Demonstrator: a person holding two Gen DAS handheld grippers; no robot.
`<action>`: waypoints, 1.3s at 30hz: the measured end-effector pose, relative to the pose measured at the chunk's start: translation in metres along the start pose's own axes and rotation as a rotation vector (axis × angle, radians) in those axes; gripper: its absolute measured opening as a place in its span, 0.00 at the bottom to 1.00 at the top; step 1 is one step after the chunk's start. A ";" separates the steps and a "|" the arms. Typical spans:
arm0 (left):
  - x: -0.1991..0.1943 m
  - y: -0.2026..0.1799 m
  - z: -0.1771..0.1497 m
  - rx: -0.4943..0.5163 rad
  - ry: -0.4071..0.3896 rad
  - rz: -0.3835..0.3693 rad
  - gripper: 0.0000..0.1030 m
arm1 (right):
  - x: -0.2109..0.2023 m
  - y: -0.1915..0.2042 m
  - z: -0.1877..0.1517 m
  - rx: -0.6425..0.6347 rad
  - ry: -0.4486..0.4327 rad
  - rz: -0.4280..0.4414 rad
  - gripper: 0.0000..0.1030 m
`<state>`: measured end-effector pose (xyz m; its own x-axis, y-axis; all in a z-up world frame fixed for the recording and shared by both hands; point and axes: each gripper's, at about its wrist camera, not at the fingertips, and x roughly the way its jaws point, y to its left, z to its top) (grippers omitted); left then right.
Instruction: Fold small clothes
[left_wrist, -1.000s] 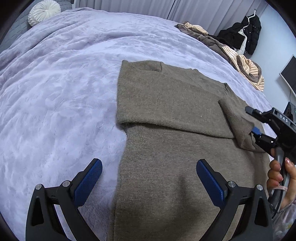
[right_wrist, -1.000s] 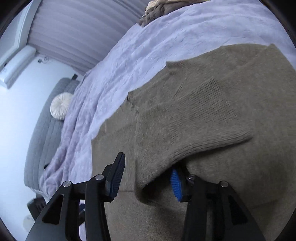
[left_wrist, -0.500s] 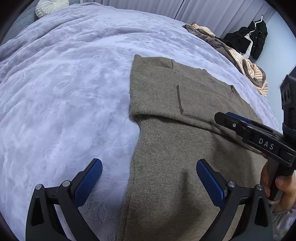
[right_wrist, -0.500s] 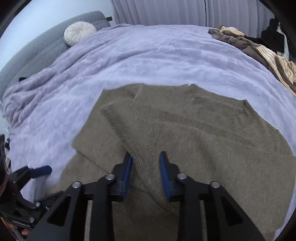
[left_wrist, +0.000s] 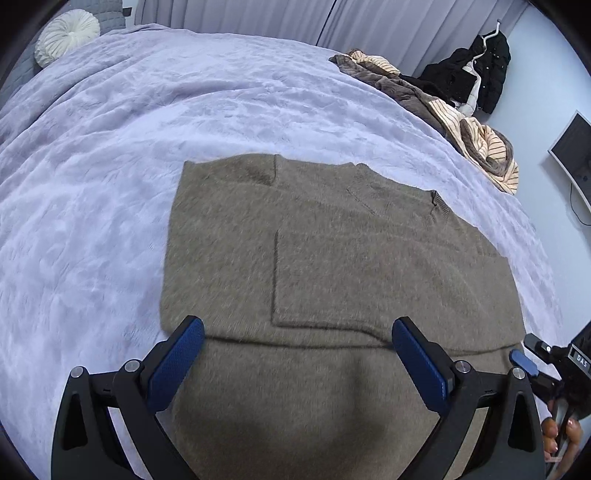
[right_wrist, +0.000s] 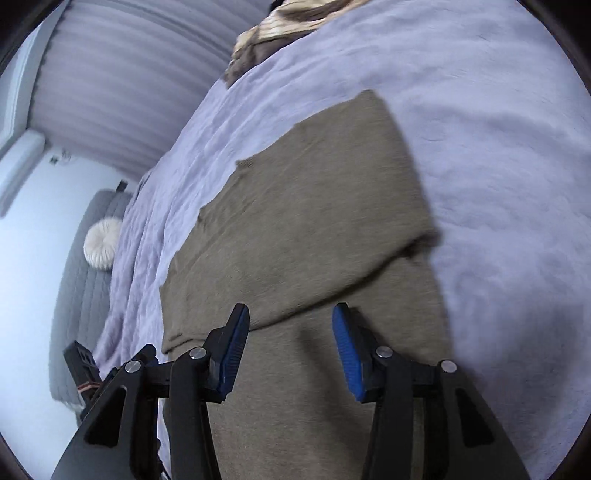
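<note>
An olive-brown knit sweater (left_wrist: 332, 258) lies flat on the lilac blanket, with both sleeves folded in across its chest. My left gripper (left_wrist: 295, 365) is open and empty, hovering over the sweater's lower body. My right gripper (right_wrist: 290, 349) is open and empty above the sweater (right_wrist: 314, 221) near its right side. It also shows at the right edge of the left wrist view (left_wrist: 535, 358). The left gripper's body (right_wrist: 103, 376) shows at the lower left of the right wrist view.
The lilac blanket (left_wrist: 110, 147) covers the whole bed. A pile of brown and striped clothes (left_wrist: 443, 110) lies at the far right edge. A round white cushion (left_wrist: 66, 35) sits at the grey headboard. A black jacket (left_wrist: 476, 70) hangs by the wall.
The right gripper laid the right sleeve across the chest, let it go, opened and drew back to the sweater's right side. The left gripper stayed open.
</note>
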<state>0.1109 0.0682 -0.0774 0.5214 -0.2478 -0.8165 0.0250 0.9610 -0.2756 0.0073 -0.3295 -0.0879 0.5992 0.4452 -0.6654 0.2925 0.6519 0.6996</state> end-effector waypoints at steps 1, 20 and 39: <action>0.007 -0.004 0.006 0.004 0.001 0.018 0.99 | -0.001 -0.008 0.004 0.044 -0.014 0.019 0.49; 0.038 -0.007 0.012 0.082 0.067 0.169 0.99 | -0.015 -0.044 0.027 0.038 -0.083 0.004 0.27; 0.039 -0.014 0.019 0.082 0.176 -0.048 0.18 | -0.035 -0.011 0.021 -0.094 -0.172 -0.133 0.46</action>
<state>0.1473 0.0471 -0.0955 0.3612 -0.3047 -0.8813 0.1197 0.9524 -0.2802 -0.0013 -0.3648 -0.0670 0.6807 0.2458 -0.6900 0.3114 0.7556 0.5763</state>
